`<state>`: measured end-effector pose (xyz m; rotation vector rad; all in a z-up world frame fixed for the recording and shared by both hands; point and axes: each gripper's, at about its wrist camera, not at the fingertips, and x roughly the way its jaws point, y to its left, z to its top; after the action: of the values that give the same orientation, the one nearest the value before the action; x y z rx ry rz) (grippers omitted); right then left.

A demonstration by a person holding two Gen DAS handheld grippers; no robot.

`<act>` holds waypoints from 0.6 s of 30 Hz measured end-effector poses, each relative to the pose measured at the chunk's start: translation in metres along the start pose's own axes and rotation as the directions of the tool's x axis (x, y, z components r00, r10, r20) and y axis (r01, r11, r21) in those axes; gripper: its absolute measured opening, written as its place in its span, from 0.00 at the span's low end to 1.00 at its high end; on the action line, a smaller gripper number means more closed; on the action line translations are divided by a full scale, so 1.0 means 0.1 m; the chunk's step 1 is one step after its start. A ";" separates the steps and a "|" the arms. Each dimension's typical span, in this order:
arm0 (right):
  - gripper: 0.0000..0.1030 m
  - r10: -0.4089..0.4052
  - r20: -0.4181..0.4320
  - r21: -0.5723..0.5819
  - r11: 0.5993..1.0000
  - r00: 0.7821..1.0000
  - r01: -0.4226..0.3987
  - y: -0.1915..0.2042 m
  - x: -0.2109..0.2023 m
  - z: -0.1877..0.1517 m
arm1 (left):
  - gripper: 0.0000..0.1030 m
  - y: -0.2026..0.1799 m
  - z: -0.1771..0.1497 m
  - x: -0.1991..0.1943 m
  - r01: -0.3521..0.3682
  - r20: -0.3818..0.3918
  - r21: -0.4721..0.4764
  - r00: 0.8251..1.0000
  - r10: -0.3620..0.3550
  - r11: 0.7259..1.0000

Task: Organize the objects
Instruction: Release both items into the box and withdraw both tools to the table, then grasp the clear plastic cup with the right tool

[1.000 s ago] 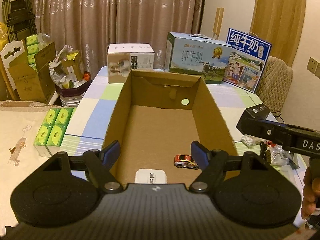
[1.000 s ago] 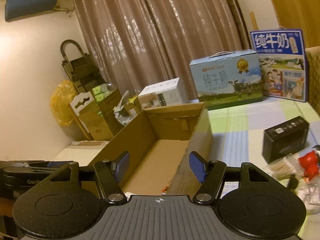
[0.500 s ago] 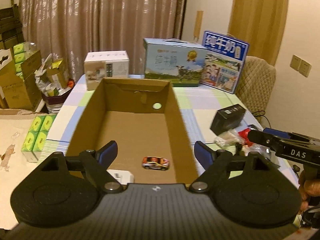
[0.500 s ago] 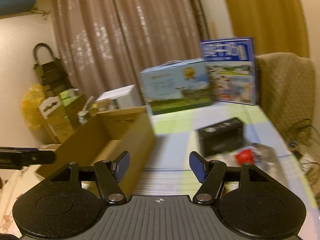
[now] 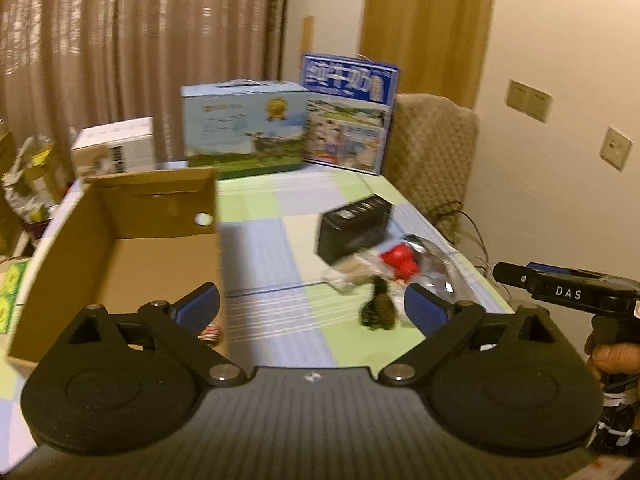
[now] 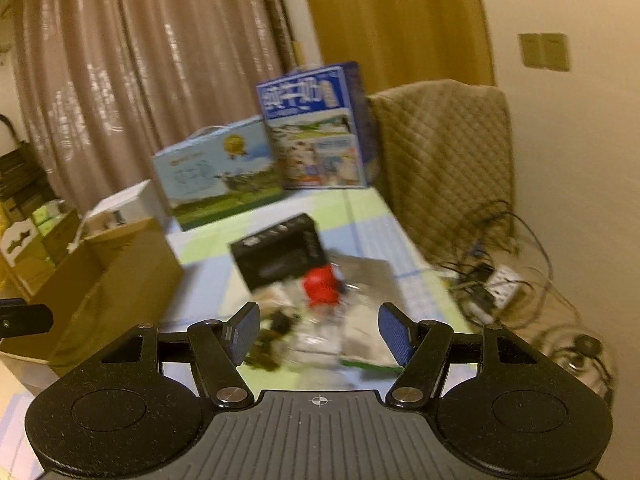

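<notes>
An open cardboard box stands on the table at the left; it also shows in the right wrist view. A toy car peeks out inside it behind my left finger. Right of the box lies a pile: a black box, a red object, a dark toy and clear bags. The pile shows blurred in the right wrist view, with the black box and the red object. My left gripper is open and empty above the table. My right gripper is open and empty just before the pile.
Two milk cartons and a white box stand at the table's far edge. A padded chair stands at the right, with cables and a power strip beside the table.
Both grippers have swung right, away from the cardboard box and toward the pile of objects. The right gripper has come close to the pile. Both stay open.
</notes>
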<state>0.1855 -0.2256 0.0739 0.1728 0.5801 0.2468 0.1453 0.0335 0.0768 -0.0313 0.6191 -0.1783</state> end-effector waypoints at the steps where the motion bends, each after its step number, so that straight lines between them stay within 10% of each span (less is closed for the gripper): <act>1: 0.61 -0.009 -0.005 -0.002 1.000 1.000 0.009 -0.04 -0.01 -0.02 | 0.97 -0.06 -0.01 0.05 0.008 -0.008 0.007 1.000 -0.008 1.000; 18: 0.61 0.018 -0.224 -0.096 0.995 0.974 -0.040 0.12 0.53 -0.47 | 0.99 -0.41 -0.28 1.04 0.022 -0.121 0.117 0.993 -0.008 0.993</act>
<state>0.1999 -0.1951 0.0099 0.0565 0.7873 0.3256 0.2062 -0.0249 -0.0021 0.0895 0.7282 -0.2321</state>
